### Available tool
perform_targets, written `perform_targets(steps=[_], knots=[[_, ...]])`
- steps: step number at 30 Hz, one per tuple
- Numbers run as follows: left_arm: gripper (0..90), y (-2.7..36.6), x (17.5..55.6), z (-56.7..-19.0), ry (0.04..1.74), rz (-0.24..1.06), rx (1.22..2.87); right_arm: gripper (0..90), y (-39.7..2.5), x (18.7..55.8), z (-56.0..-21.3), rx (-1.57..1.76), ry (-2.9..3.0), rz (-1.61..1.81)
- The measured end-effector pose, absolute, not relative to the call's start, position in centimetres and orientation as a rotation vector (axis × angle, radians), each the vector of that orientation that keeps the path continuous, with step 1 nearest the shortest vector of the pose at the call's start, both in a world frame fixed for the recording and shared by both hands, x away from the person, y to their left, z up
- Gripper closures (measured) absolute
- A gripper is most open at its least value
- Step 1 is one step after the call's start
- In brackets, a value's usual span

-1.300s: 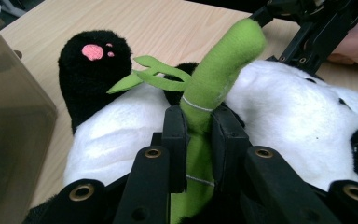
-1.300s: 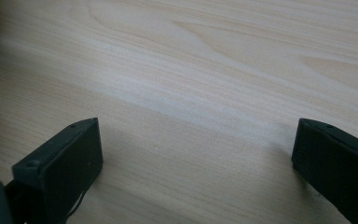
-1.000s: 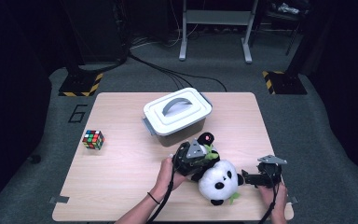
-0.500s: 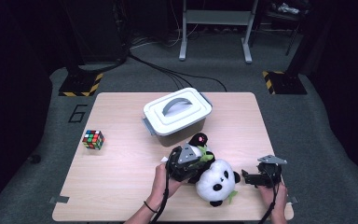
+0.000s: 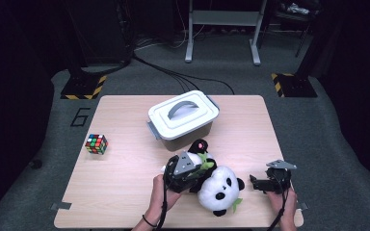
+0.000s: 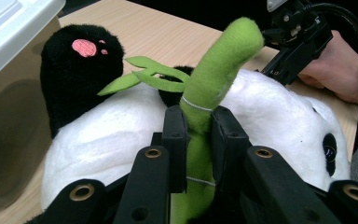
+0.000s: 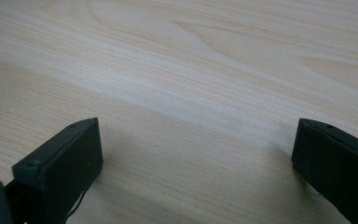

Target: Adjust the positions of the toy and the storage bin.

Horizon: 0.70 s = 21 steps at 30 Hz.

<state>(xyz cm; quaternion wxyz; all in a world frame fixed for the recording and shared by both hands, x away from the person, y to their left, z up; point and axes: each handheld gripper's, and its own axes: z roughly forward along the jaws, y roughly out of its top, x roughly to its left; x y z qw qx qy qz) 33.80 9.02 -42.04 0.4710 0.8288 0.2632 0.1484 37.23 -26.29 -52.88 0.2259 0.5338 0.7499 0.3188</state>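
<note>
The soft plush panda [image 5: 219, 188], white fleece with black ears and limbs, lies near the worktop's [image 5: 125, 183] front edge, right of its middle. The left gripper [image 6: 198, 140] has its jaws clenched on the panda's green felt bamboo stalk [image 6: 214, 79], a stitched tube with flat leaves. The gripper's body hides part of the toy's belly. The right gripper [image 5: 254, 183] rests by the front right corner, jaws released over bare pale woodgrain. A smooth white lidded plastic box [image 5: 183, 118] stands just behind the panda.
</note>
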Motion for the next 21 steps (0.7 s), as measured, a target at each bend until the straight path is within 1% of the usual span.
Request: perform_targets(steps=[21], knots=[[77.9,13.5,32.4,-41.7,0.695,0.383,1.965,1.0,-26.3,37.2,-52.9,1.473,2.067,0.879]])
